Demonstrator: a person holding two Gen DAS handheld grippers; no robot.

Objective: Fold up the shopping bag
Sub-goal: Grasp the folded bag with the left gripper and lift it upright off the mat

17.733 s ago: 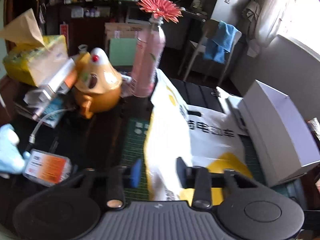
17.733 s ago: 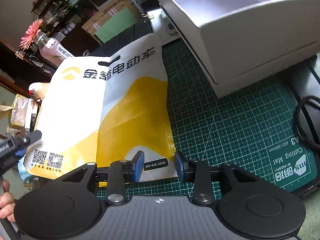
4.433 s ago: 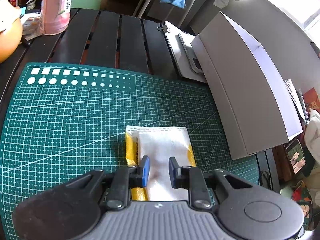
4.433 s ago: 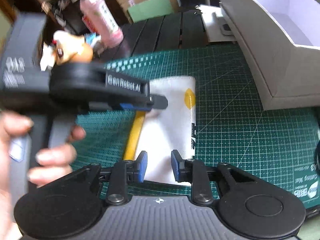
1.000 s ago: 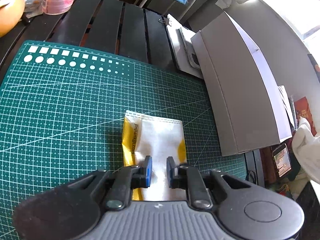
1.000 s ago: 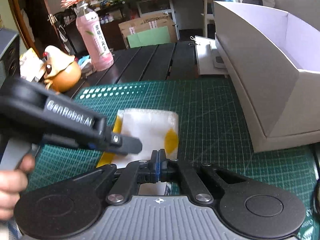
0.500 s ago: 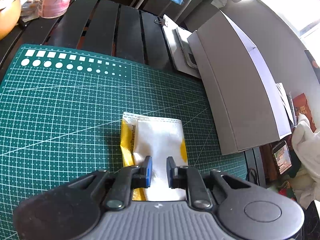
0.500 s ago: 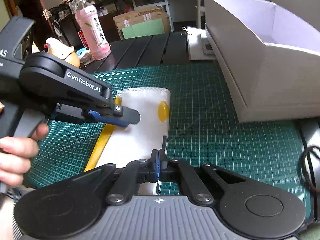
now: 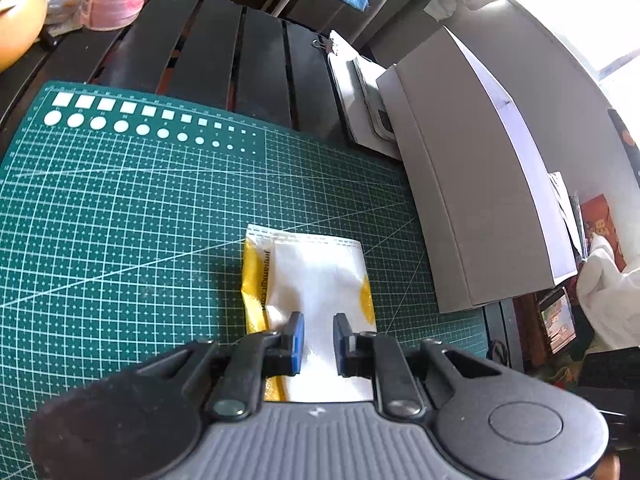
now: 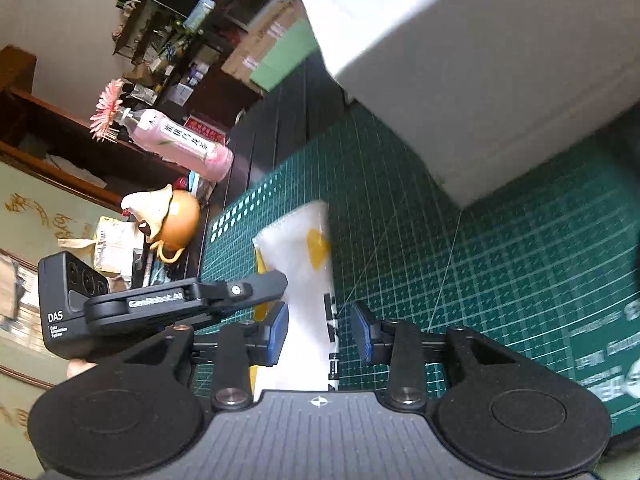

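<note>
Bag: the folded shopping bag (image 9: 320,276) lay flat on the green cutting mat (image 9: 120,208).
Left gripper (image 9: 317,338): nearly closed, over the bag's 6 o'clock end.
Box: a grey box (image 9: 472,184) stood at 3 o'clock.

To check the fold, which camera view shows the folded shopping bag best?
The left wrist view: the folded shopping bag lies sharp on the cutting mat. The right wrist view shows it blurred, partly hidden by the left tongs.

place: home room | evidence: cluttered shelves (image 10: 168,40), flower in bottle (image 10: 180,140), cutting mat (image 9: 120,220) on slatted table (image 9: 224,60)
</note>
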